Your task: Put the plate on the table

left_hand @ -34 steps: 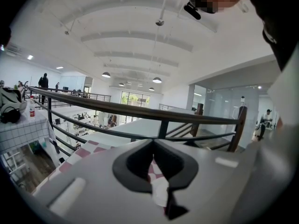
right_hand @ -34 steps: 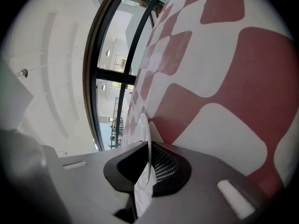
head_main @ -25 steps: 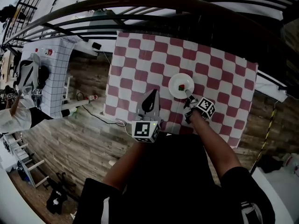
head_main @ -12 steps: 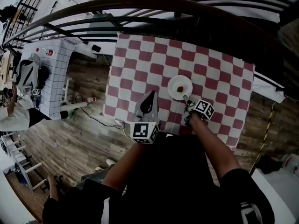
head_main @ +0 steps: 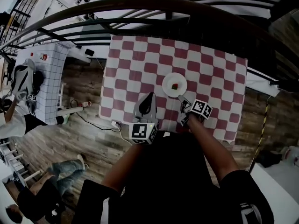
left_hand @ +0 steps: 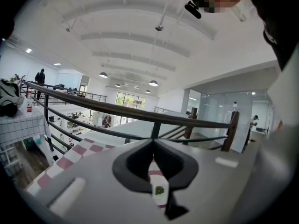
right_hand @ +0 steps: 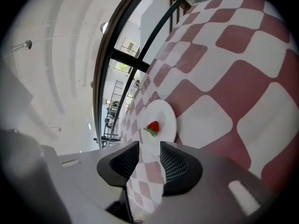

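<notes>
Plate (head_main: pixel 168 80) holding one strawberry (head_main: pixel 175 86) on checkered bench (head_main: pixel 140 64)
Right hand-held gripper (head_main: pixel 182 100) released just beside its rim; left hand-held gripper (head_main: pixel 150 95) clenched, empty, near bench edge.

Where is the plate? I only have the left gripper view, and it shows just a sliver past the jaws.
Observer: Head view shows the white plate flat on the checkered tablecloth, toward the near edge.
Operator: Right gripper on it?
Observer: No. The right gripper has its jaws apart, with the rim just at their tips, not pinched.
Operator: Anything on the plate?
Observer: One strawberry, near the middle.
</notes>
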